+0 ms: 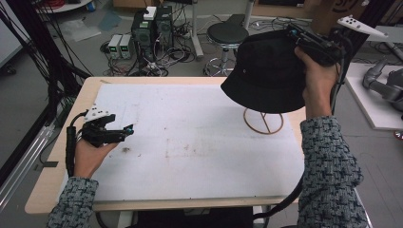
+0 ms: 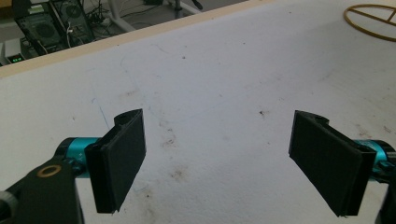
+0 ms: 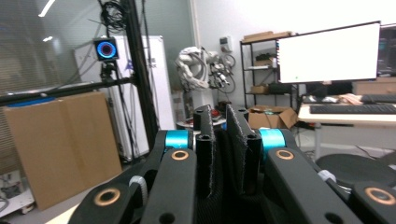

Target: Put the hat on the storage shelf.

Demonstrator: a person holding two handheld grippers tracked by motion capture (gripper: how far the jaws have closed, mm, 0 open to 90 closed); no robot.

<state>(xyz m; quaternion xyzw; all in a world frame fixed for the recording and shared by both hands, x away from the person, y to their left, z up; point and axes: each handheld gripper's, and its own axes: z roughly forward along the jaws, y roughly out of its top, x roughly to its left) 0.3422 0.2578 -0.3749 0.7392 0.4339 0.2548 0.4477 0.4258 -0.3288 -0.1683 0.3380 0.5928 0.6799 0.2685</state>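
Black hat [image 1: 268, 73], white stained table cover [image 1: 190, 142], speckled grey sleeves [image 1: 332, 166].

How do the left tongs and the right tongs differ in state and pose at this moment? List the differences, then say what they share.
1. The left tongs stand wide open and grip nothing; the right tongs are shut on the black hat's fabric.
2. The left tongs sit low over the white table; the right tongs are raised, holding the hat above the wooden stand.
Both are hand-held, with black jaws.
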